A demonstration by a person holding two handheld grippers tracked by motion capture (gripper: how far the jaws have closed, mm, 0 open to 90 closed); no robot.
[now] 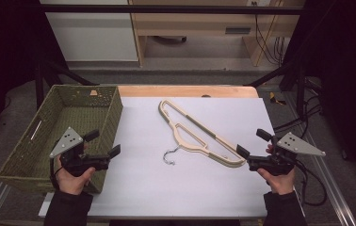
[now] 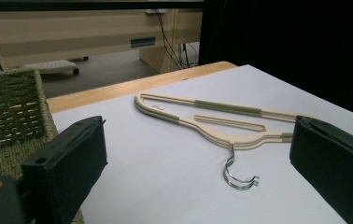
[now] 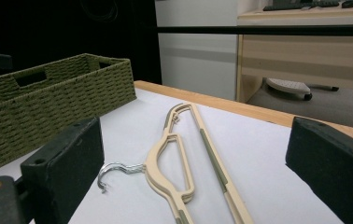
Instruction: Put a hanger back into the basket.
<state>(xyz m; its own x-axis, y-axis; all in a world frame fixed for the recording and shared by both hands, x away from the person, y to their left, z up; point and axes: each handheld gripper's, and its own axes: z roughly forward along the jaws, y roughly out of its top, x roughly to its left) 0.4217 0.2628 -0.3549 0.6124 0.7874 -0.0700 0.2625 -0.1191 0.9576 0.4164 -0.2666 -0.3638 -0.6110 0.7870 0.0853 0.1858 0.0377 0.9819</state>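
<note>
High view shows nothing begun, I think: the hanger (image 1: 199, 134) lies mid-tabletop, basket (image 1: 101, 123) at the left edge, left tool (image 1: 104, 143) and right tool (image 1: 250, 146) wide open, empty.

hanger (image 3: 174, 163) | near end cut by bottom edge (right gripper view) | basket (image 2: 11, 112) | cropped left

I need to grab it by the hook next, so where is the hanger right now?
In the high view the cream hanger lies flat on the white sheet mid-table, right of the green woven basket, its metal hook pointing toward the person, between the two open grippers.
</note>
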